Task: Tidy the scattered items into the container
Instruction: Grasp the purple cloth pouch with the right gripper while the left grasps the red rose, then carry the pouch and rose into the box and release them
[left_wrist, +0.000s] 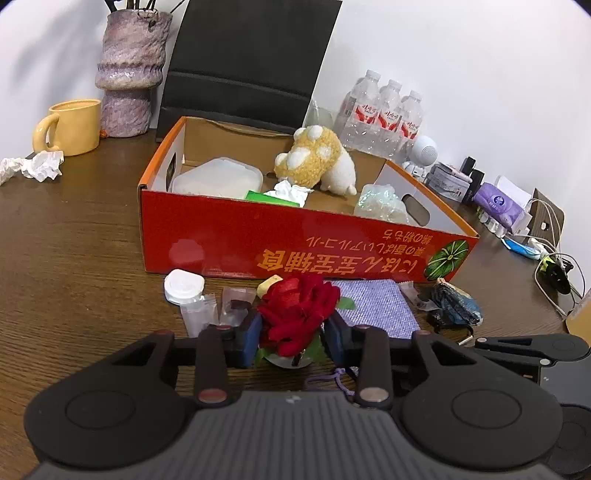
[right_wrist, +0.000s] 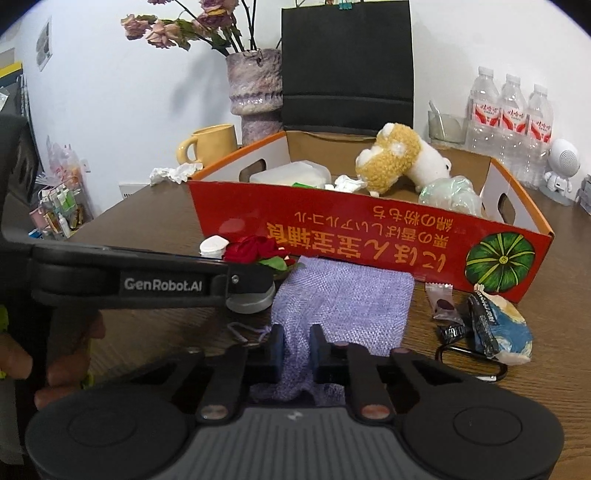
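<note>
An open red cardboard box (left_wrist: 236, 236) stands on the wooden table and holds a plush toy (left_wrist: 317, 158), a plastic tub, tissue and a clear bag. It also shows in the right wrist view (right_wrist: 332, 236). My left gripper (left_wrist: 293, 332) is shut on a red fabric rose (left_wrist: 297, 310) just in front of the box. My right gripper (right_wrist: 297, 345) is shut on the near end of a purple woven pouch (right_wrist: 343, 299), which lies flat before the box. The pouch (left_wrist: 376, 306) lies right of the rose. The left gripper reaches in from the left in the right wrist view.
A white cap (left_wrist: 183, 285), small clear packets (left_wrist: 236, 302), a candy wrapper (right_wrist: 441, 301), a blue snack bag (right_wrist: 498, 325) and a carabiner lie in front of the box. A yellow mug (left_wrist: 72, 127), a vase, crumpled tissue, water bottles (left_wrist: 380, 114) and cables stand behind and beside it.
</note>
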